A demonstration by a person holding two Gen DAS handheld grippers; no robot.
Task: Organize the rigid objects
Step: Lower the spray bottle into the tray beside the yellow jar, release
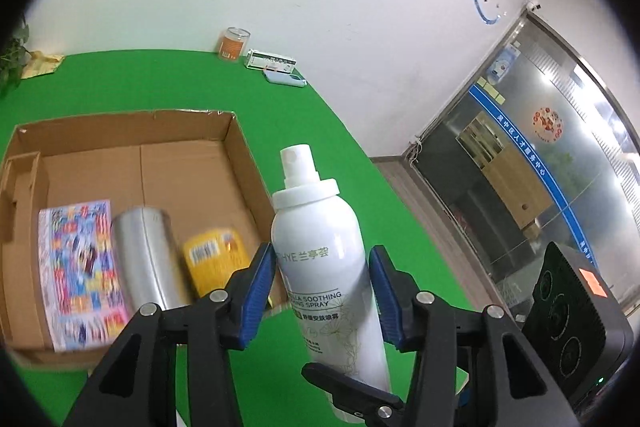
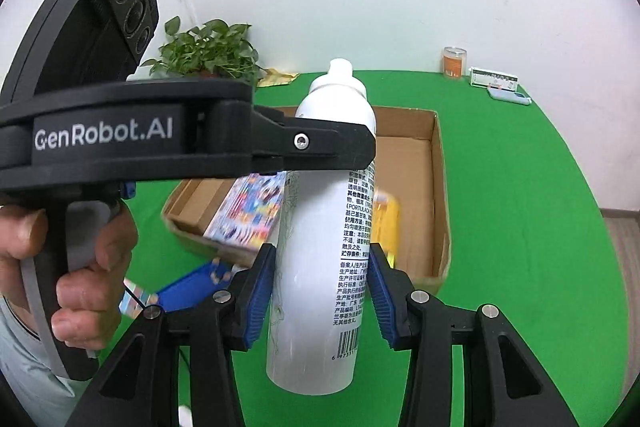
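Observation:
A white spray bottle [image 1: 320,239] hangs upright in the air above the green table [image 1: 120,83]. My left gripper [image 1: 320,259] is shut on it, blue pads [image 1: 258,287] pressing its sides. In the right wrist view my right gripper [image 2: 322,259] is shut on the same spray bottle [image 2: 320,291] lower down, and the left gripper [image 2: 336,143] crosses from the left and clamps the upper body. One right finger [image 1: 352,387] shows at the bottle's base. Behind stands an open cardboard box [image 1: 120,125] holding a colourful booklet [image 1: 80,267], a silver can [image 1: 146,255] and a yellow can [image 1: 214,259].
At the table's far edge stand an orange jar [image 1: 233,45], a white-green carton [image 1: 272,62] and a blue case [image 1: 286,79]. A potted plant [image 2: 208,53] and a yellow packet [image 2: 276,77] are at the back left. A blue card [image 2: 192,287] lies near the box. A person's hand [image 2: 80,267] grips the left handle.

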